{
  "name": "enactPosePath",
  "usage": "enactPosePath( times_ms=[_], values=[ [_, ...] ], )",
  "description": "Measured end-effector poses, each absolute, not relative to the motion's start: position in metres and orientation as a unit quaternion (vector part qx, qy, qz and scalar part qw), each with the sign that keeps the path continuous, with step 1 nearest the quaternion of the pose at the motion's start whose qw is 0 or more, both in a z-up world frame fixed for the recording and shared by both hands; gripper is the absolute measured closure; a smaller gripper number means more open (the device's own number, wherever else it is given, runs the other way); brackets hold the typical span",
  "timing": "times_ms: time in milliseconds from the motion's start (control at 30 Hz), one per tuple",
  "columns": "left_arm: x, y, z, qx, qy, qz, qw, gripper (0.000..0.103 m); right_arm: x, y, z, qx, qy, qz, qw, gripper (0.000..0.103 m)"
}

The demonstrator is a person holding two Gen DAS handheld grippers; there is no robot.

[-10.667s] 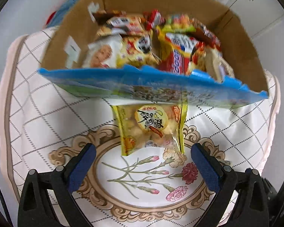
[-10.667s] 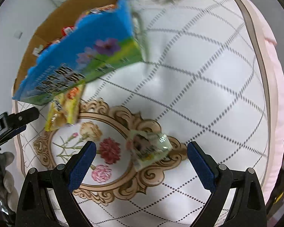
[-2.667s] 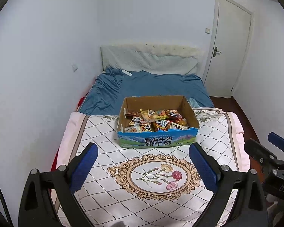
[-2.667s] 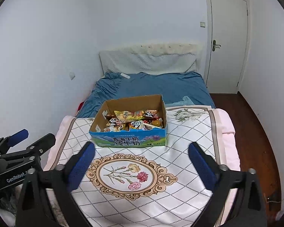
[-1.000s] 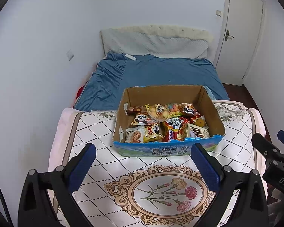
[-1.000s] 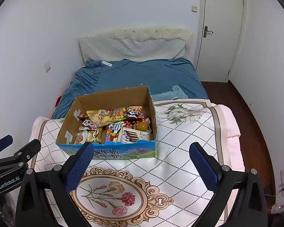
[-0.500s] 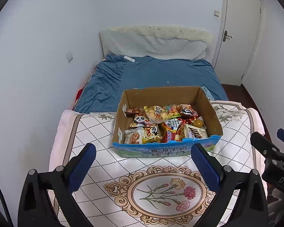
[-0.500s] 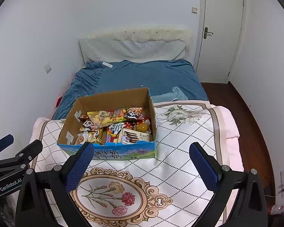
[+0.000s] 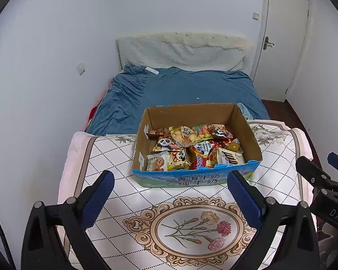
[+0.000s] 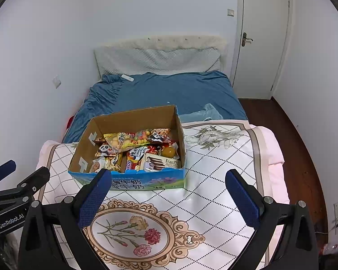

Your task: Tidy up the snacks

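A cardboard box (image 9: 196, 178) (image 10: 133, 183) with a blue printed front stands upright on a white quilt with a flower medallion (image 9: 191, 229) (image 10: 133, 234). Several snack packets (image 9: 191, 146) (image 10: 135, 148) fill it, among them panda packets and a wafer pack (image 10: 162, 162). My left gripper (image 9: 171, 193) hangs open well short of the box, nothing between its fingers. My right gripper (image 10: 166, 193) is also open and empty, held back from the box. Each gripper shows at the edge of the other's view.
The quilt lies on a bed with a blue sheet (image 9: 180, 90) (image 10: 164, 90) and a pale headboard cushion. White walls close the left side; a white door (image 9: 283, 45) (image 10: 261, 40) and dark wood floor (image 10: 299, 148) are on the right.
Since 10.7 s ago both grippers pulled far back; the loose packets on the quilt are gone and the box stands upright. In the last second the view barely shifts.
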State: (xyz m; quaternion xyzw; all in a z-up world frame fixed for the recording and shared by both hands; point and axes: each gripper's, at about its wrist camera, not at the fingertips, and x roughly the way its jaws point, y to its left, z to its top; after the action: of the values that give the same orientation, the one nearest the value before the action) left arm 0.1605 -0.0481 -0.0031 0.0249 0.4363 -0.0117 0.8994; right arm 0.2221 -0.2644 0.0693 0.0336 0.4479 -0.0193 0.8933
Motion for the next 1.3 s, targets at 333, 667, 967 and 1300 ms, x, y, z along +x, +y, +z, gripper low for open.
enactPosePath(
  times_ms=[333,667,967,1300],
  values=[
    [0.160,-0.052,-0.002,0.025,0.435,-0.017,0.900,0.000,0.220,-0.267,0.070,0.035,0.448,-0.026,0.893,0.000],
    [0.159,-0.053,-0.001,0.024,0.434,-0.019,0.900,0.000,0.220,-0.267,0.071,0.035,0.447,-0.027,0.893,0.000],
    [0.159,-0.056,-0.001,0.024,0.432,-0.022,0.901,0.000,0.220,-0.267,0.073,0.036,0.445,-0.028,0.894,0.000],
    [0.158,-0.059,0.000,0.023,0.433,-0.023,0.901,0.000,0.218,-0.268,0.076,0.035,0.445,-0.031,0.894,0.000]
  ],
)
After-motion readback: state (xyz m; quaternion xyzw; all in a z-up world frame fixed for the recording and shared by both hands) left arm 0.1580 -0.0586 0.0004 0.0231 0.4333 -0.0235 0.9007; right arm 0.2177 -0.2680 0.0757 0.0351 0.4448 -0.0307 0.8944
